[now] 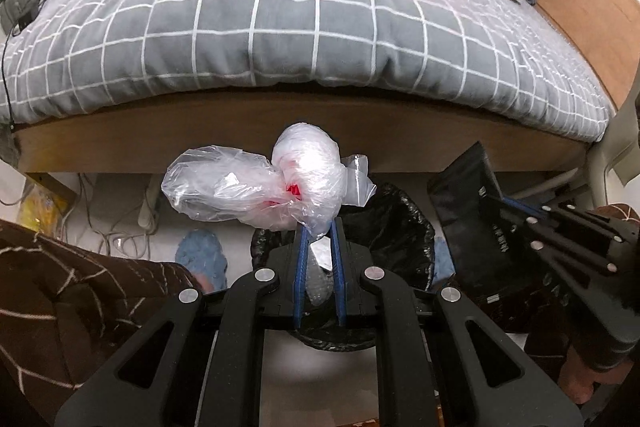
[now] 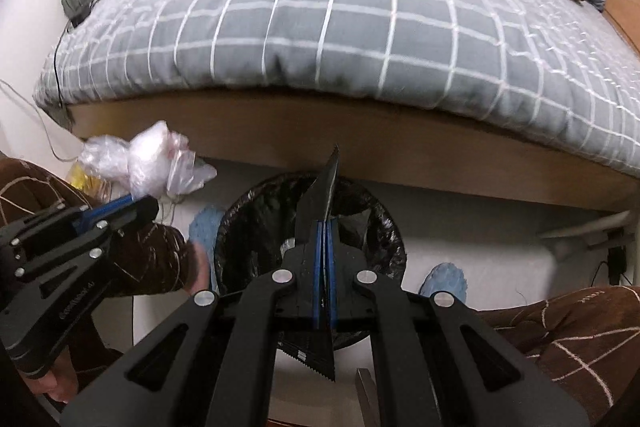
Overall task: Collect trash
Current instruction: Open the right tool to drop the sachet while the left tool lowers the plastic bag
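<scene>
Left gripper clamped on crumpled clear plastic bag, right gripper on flat black pouch, both above lined bin; light, soft, slippery, so pinch bunched folds

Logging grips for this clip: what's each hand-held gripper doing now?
Left hand-held gripper: shut on clear plastic bag.
Right hand-held gripper: shut on black pouch.

Clear crinkly plastic bag; glossy black bin liner; matt quilted cloth duvet.
</scene>
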`<state>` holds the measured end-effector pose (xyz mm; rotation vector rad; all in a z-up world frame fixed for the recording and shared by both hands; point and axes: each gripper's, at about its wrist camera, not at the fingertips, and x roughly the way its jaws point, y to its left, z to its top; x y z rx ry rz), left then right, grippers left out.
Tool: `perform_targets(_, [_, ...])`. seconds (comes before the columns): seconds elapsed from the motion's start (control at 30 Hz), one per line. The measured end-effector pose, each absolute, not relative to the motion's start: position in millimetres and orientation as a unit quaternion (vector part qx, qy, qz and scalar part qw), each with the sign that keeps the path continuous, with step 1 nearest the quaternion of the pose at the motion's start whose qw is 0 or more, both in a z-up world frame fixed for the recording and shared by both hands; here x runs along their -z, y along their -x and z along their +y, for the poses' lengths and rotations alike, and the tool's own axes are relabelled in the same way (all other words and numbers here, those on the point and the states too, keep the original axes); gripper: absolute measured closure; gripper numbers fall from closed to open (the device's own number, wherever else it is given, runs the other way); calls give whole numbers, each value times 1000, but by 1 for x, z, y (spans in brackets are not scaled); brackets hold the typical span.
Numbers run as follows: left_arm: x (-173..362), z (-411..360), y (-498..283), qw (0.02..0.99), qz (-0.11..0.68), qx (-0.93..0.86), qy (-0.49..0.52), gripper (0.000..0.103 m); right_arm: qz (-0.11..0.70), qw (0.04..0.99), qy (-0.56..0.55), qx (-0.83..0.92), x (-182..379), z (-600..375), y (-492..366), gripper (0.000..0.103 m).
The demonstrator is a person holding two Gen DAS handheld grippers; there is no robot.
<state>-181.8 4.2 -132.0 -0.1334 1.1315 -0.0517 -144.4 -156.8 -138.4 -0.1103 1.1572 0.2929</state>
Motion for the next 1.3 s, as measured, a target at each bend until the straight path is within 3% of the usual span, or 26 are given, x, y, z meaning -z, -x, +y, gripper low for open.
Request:
perform_targets(0.6, [166,10,165,822,565,4,72,92,584,795,67,-150,179,-138,126,97])
perform_targets(1.0, [174,0,156,821,566,27,64,92,553,825,50,-107,164,-165,116,48])
perform_targets(1.3, [181,-19,152,820,568,50,46,92,526,847,19,-70,157,-201,109,20])
